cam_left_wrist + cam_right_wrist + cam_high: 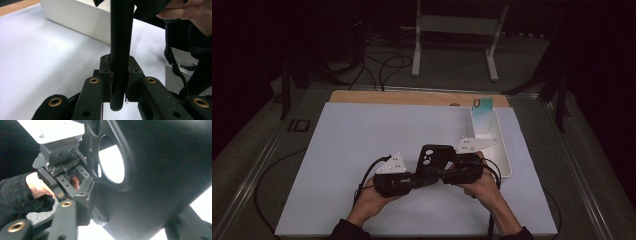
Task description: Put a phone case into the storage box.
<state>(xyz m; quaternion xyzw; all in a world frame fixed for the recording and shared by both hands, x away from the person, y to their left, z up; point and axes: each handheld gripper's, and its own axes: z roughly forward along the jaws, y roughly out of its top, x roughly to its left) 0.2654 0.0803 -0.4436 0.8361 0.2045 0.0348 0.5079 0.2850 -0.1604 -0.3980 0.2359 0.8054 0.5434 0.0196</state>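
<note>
room: dark | floor (452, 70): grey, cables | white stand (455, 30): behind table

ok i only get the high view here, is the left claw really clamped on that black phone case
observer: yes, in the left gripper view the left claw has both pads pressed on the thin edge of the black phone case
operator: and the right claw
observer: in the right gripper view the case lies between the jaws of the right claw, but i cannot tell whether its pads press on it
</note>
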